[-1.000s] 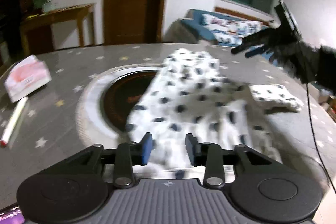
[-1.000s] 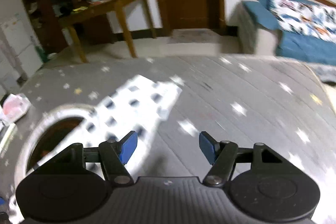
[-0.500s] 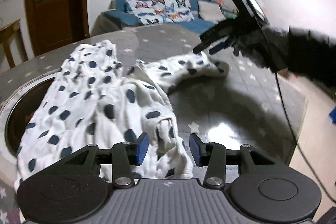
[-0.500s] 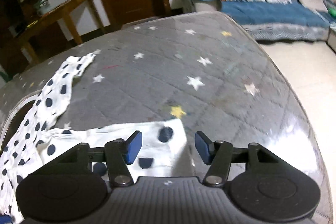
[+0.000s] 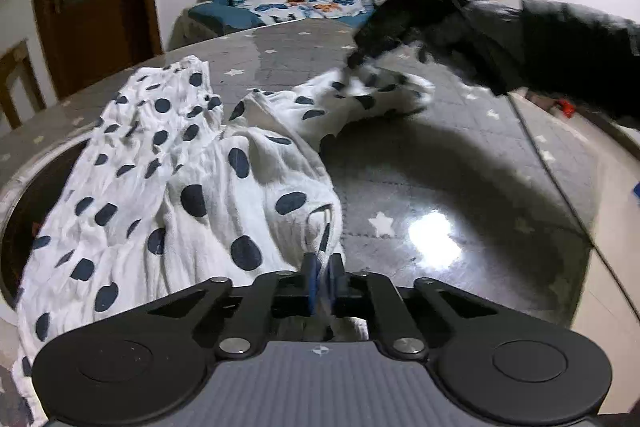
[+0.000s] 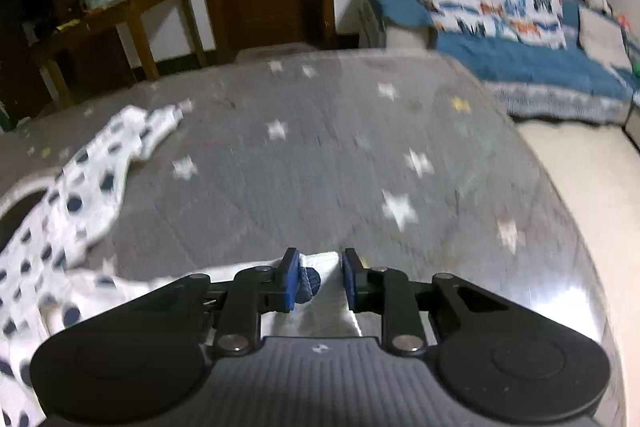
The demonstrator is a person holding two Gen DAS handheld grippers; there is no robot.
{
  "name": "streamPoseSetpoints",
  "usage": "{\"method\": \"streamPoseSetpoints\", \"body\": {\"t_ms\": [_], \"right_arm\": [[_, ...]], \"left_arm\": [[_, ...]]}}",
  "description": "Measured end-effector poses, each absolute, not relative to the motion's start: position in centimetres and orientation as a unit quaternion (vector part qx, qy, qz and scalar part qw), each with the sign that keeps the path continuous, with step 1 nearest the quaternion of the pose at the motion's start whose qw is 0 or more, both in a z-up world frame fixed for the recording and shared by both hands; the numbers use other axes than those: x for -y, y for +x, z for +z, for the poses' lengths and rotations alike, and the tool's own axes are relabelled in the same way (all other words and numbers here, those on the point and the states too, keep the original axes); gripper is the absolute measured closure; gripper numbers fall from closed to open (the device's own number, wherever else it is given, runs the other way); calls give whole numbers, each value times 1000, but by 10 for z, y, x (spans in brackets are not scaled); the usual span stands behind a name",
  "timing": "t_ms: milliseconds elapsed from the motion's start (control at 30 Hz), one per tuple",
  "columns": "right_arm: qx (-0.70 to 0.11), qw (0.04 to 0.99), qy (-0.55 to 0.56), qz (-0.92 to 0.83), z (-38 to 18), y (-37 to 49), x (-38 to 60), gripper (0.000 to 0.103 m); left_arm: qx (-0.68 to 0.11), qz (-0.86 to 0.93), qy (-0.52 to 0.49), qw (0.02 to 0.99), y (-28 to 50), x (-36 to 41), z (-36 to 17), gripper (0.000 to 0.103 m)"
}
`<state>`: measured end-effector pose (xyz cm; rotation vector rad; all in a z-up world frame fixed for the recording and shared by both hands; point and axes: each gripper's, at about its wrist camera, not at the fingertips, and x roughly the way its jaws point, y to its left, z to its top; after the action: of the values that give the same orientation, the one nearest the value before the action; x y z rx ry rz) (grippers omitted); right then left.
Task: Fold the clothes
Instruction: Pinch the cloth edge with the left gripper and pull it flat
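Left to right. Dark round recess (image 5: 24, 211) in the tabletop (image 5: 460, 163), partly covered by the garment (image 5: 168, 163), a white cloth with dark dots spread crumpled across the left half of the star-patterned surface. Centre, left-wrist view: left gripper (image 5: 322, 283), half a second ago parted on either side of the cloth's near edge, now clenched on a fold of that edge. Right, same view: a black sleeve (image 5: 572, 63) and the right gripper (image 5: 360, 57) reaching down onto the garment's far end.

Right-wrist view: right gripper (image 6: 318, 281) with its jaws closing, narrower than half a second ago; a dotted corner of the garment (image 6: 80, 195) lies between the pads, against the left one, a gap remaining at the right.

Judgement: one edge is secured and the second nearly so, which suggests the garment is about to be lifted or drawn flat for a first fold; no fold has yet been made.

Hidden or unclear: the right-wrist view is motion-blurred; the housing hides the cloth beneath each gripper; the type of garment cannot be told.
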<state>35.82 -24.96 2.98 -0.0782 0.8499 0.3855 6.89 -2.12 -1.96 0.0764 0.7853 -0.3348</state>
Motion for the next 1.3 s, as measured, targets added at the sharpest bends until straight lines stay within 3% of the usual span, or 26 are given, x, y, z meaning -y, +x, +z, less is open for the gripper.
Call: {"method": "streamPoseSetpoints", "body": {"t_ms": [200, 367, 467, 633, 833, 900, 1167, 1200, 1300], "right_arm": [[-332, 916, -29, 223, 85, 382, 215, 83], [-225, 927, 84, 288, 135, 384, 233, 83], [-213, 927, 149, 269, 127, 384, 276, 77], [-302, 929, 139, 164, 85, 384, 331, 74], [-376, 897, 127, 195, 52, 367, 324, 74], [-397, 888, 105, 206, 38, 366, 309, 67], [-410, 886, 28, 215, 13, 367, 246, 65], [-408, 888, 9, 211, 13, 367, 238, 67], [-396, 896, -43, 197, 10, 369, 225, 93]], "left_arm": [[-361, -195, -19, 912, 61, -6, -5, 99], [-333, -243, -31, 911, 44, -15, 5, 99], [-325, -280, -13, 903, 33, -7, 4, 98], [-346, -303, 6, 888, 34, 14, -8, 98], [-356, -321, 24, 877, 32, 30, -11, 98], [-362, -319, 24, 876, 32, 29, -14, 98], [-372, -316, 23, 872, 37, 29, -17, 98], [-374, -317, 22, 872, 38, 30, -17, 98], [-379, -321, 17, 868, 42, 34, -19, 98]]}}
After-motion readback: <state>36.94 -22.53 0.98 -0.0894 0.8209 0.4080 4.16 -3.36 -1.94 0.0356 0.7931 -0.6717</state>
